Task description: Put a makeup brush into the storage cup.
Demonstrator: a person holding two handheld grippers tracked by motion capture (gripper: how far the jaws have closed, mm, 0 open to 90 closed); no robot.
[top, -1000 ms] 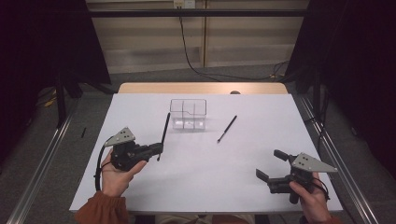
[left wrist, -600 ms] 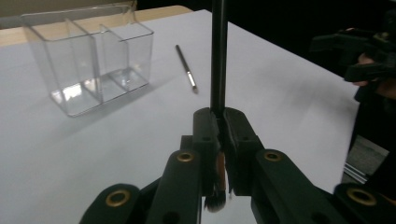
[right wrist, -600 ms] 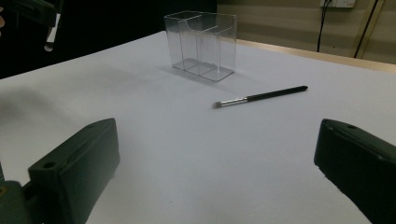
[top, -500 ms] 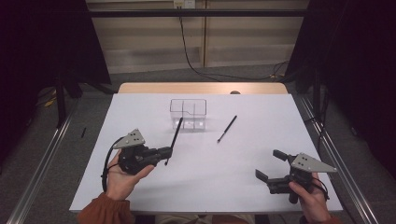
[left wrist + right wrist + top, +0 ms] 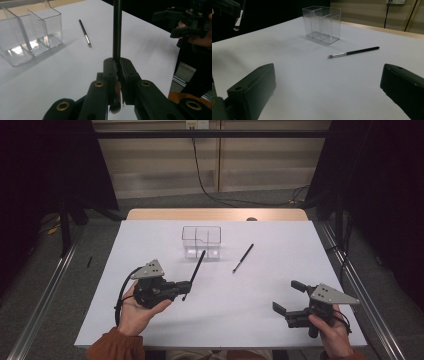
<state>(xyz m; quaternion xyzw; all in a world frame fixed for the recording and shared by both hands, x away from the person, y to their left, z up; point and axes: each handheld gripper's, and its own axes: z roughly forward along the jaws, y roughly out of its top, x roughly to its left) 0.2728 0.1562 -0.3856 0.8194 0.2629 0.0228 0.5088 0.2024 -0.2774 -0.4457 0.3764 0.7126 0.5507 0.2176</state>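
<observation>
The left gripper (image 5: 186, 289) is clamped on a brush (image 5: 196, 270) whose long handle points up toward the clear box (image 5: 201, 241) just ahead, while the right gripper (image 5: 289, 297) waits open.

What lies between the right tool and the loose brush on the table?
Nothing: in the right gripper view, bare white table runs from the open right tool to the loose brush.
</observation>
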